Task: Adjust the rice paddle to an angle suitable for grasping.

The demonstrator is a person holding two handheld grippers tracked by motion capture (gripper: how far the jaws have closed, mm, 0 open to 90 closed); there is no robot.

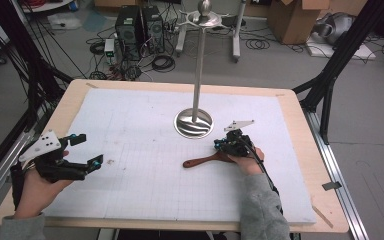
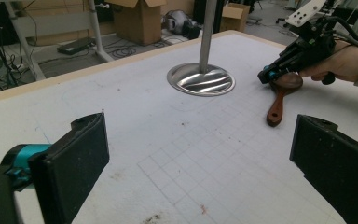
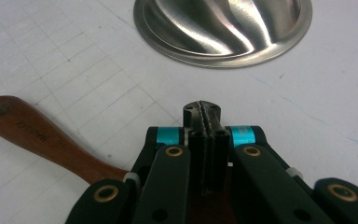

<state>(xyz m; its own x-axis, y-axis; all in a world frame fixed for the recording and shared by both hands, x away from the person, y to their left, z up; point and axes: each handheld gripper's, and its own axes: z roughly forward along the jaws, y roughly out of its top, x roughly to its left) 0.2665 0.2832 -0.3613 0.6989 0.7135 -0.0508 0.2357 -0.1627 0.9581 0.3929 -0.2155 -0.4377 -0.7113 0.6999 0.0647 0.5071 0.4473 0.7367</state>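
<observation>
A dark wooden spoon-like tool [image 1: 200, 161] lies flat on the white gridded mat [image 1: 145, 195], its handle pointing left. In the left gripper view the wooden tool [image 2: 279, 100] has a round head under the far gripper's tip. My right gripper [image 1: 219, 146] hovers low over that head with its jaws pressed together and nothing between them. In the right gripper view the shut right gripper [image 3: 203, 109] points toward the steel base, and the tool's handle [image 3: 32, 133] runs off to the left. My left gripper [image 1: 91, 149] stands open over the mat's left side, empty; the left gripper [image 2: 203, 135] is spread wide.
A steel stand rises from a round base [image 1: 194, 123] at the mat's centre, its pole [image 1: 198, 65] topped by a knob. That base [image 2: 200, 80] [image 3: 223, 28] lies just beyond the right gripper. The wooden table edge [image 1: 70, 100] frames the mat. Computers, cables and boxes sit on the floor behind.
</observation>
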